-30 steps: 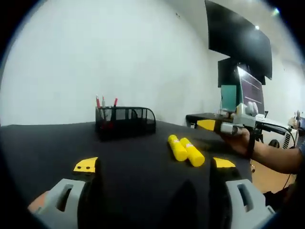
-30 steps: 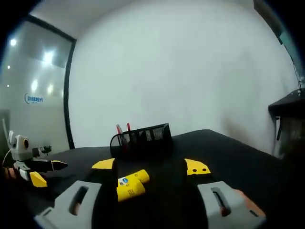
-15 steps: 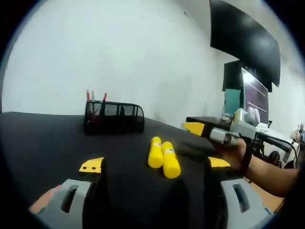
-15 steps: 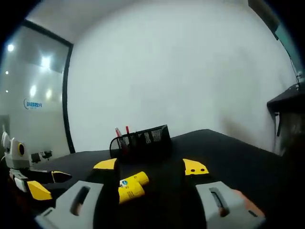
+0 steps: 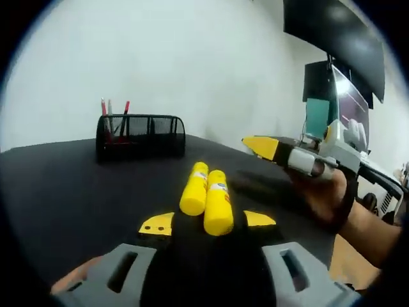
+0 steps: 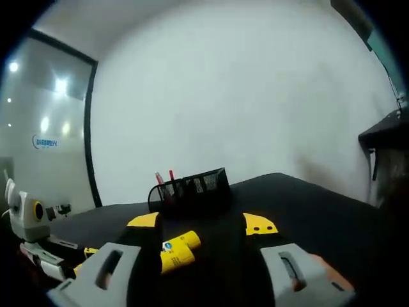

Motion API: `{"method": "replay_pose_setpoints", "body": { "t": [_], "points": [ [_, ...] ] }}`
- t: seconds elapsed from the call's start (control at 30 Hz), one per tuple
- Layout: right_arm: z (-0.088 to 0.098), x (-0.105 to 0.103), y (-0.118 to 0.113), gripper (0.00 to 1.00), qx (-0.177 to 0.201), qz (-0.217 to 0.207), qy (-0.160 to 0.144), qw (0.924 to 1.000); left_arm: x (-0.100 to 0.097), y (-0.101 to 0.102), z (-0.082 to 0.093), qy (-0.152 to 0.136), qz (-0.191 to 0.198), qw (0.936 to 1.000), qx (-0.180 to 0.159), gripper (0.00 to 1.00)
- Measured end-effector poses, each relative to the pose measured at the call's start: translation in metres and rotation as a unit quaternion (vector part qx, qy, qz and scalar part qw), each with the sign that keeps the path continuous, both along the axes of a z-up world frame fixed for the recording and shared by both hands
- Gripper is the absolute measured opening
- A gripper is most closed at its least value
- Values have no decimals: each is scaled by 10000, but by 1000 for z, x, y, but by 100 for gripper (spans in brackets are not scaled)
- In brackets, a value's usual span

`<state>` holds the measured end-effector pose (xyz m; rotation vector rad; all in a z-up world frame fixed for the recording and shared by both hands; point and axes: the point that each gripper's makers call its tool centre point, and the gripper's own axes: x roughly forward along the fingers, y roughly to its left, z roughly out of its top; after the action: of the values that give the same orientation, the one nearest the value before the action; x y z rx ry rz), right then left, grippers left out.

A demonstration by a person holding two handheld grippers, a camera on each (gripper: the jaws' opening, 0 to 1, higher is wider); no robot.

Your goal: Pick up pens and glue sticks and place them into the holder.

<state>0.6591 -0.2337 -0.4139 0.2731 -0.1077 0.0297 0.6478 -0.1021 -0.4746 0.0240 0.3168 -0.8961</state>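
L gripper (image 5: 208, 224) low over counter (image 5: 77, 185), jaws narrow around near ends of two glue sticks (image 5: 206, 197).
Sticks lie side by side, long axes toward 12 o'clock, holder (image 5: 140, 135) at 11; R gripper (image 6: 203, 224) jaws wide.

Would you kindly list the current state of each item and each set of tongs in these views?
Glue sticks: two, lying side by side on the black table, not gripped.
Holder: upright on the table, pens standing in it.
Left tongs: open, tips either side of the near ends of the glue sticks.
Right tongs: open, holding nothing.
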Motion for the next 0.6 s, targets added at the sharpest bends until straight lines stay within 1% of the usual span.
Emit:
{"method": "replay_pose_setpoints", "body": {
  "t": [0.07,0.3,0.47,0.57,0.6],
  "points": [
    [0,0,0,45,1,7,-8,10000,0,-2,0,-91,10,9999,94,35],
    [1,0,0,45,17,28,-21,10000,-3,-12,-5,-5,10,9999,132,31],
    [1,0,1,45,23,37,-30,10000,-1,-17,-8,-44,12,9996,266,27],
    [1,-1,1,45,29,40,-34,10000,0,-17,-9,-139,29,9992,369,26],
    [1,-1,1,45,34,43,-36,10000,0,-17,-9,-170,43,9991,377,24]
  ]
}}
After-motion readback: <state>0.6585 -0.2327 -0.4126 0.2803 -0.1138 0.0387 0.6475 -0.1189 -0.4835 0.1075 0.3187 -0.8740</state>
